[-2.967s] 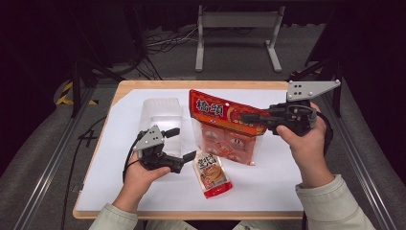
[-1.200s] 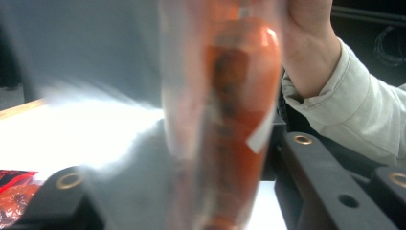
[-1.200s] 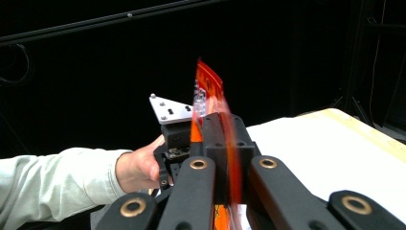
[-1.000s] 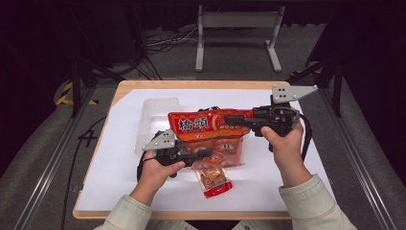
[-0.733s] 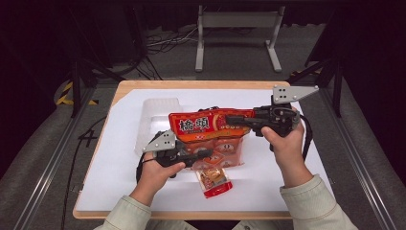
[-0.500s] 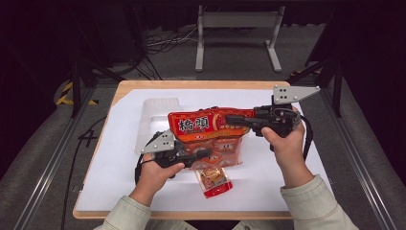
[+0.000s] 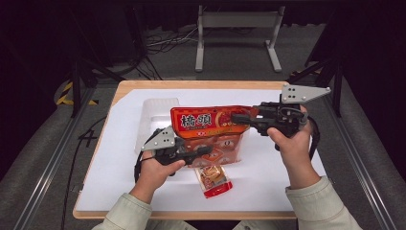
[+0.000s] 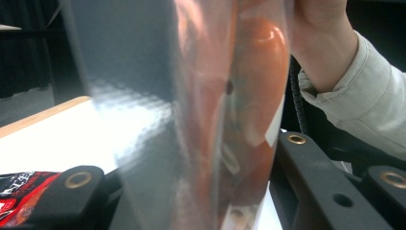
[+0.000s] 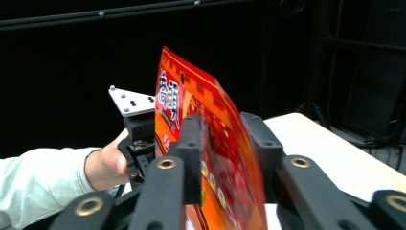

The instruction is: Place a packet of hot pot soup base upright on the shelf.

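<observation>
A large red snack bag [image 7: 210, 127] hangs above the middle of a white-covered table [image 7: 306, 167], held up between two hand-held grippers; its printed top strip faces the high camera and its clear lower part sags toward the person. The left gripper [image 7: 203, 151] comes in from the lower left and its jaws clamp the bag's bottom edge; in the left gripper view the clear film and orange contents [image 8: 210, 120] stand upright between the two black jaws. The right gripper [image 7: 237, 118] reaches in from the right at the bag's top edge; its jaws have just been opening, and in the right gripper view the bag [image 9: 210, 158] stands between them, close against the left pad with a gap to the right one, so this grip looks released. A left hand [image 7: 155, 170] and a right hand [image 7: 292, 141], each in a pale sleeve, carry the tools; a grey plate tops each one. A small red packet [image 7: 214, 179] lies flat on the white sheet just below the bag, near the table's front edge; a clear plastic tray [image 7: 153, 117] rests behind the bag to the left, partly hidden by it. A metal stand [image 7: 237, 28] sits on the dark floor beyond the table.
</observation>
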The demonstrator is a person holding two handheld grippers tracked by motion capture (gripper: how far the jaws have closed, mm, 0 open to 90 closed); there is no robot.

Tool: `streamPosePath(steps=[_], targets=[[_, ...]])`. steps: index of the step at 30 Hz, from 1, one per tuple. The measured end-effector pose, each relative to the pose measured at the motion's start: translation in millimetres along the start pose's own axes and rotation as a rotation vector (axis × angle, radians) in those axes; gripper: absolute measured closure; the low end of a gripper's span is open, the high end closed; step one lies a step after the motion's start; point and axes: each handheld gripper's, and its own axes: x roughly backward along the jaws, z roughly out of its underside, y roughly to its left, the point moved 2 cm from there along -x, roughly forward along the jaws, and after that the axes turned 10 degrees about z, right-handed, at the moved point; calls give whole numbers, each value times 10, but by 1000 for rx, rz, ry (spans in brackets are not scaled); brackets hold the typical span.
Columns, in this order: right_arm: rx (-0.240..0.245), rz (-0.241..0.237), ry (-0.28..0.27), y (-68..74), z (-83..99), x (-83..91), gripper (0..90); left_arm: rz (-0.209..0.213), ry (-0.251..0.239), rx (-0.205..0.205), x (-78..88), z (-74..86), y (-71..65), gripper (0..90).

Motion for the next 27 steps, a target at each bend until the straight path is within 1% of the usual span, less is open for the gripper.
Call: streamPosePath(steps=[1,2,6,7,8,9,10,11,13,14,15,16,17,20,22,23,24,27], targets=[[-9,13,-16,-21,2,42,628,0,1,2,8,-8,5,709],[-11,27,-34,-41,4,77,604,-3,-1,1,19,-22,16,709],[-14,82,-55,-117,50,246,578,-9,-3,0,56,-85,48,709],[-21,86,-58,-135,72,282,578,-12,-1,-2,71,-109,59,709],[-25,102,-51,-157,106,322,578,-13,-3,1,81,-125,66,709],[-25,102,-51,-157,106,322,578,-13,-3,1,81,-125,66,709],[-23,138,-38,-200,183,381,568,-19,-2,-4,93,-149,76,709],[-23,138,-38,-200,183,381,568,-21,-2,-1,102,-166,76,709],[-26,165,-33,-240,256,429,559,-26,-4,-5,120,-203,83,709],[-28,190,-27,-273,322,472,550,-27,-6,-4,127,-217,85,709],[-28,190,-27,-273,322,472,550,-30,-11,-4,134,-234,89,709],[-25,207,-23,-291,362,494,546,-36,-12,-6,148,-256,96,709],[-21,230,-11,-310,416,522,542,-38,-16,-8,154,-269,102,709],[-7,278,26,-343,571,570,535,-50,-21,-9,186,-327,130,709],[-13,309,54,-378,715,613,530,-58,-25,-12,205,-358,149,709],[-20,312,55,-389,752,625,527,-58,-25,-12,205,-358,149,709],[-20,312,55,-389,752,625,527,-62,-30,-10,217,-380,160,709],[-39,343,83,-450,915,677,522,-74,-36,-17,250,-447,191,709]])
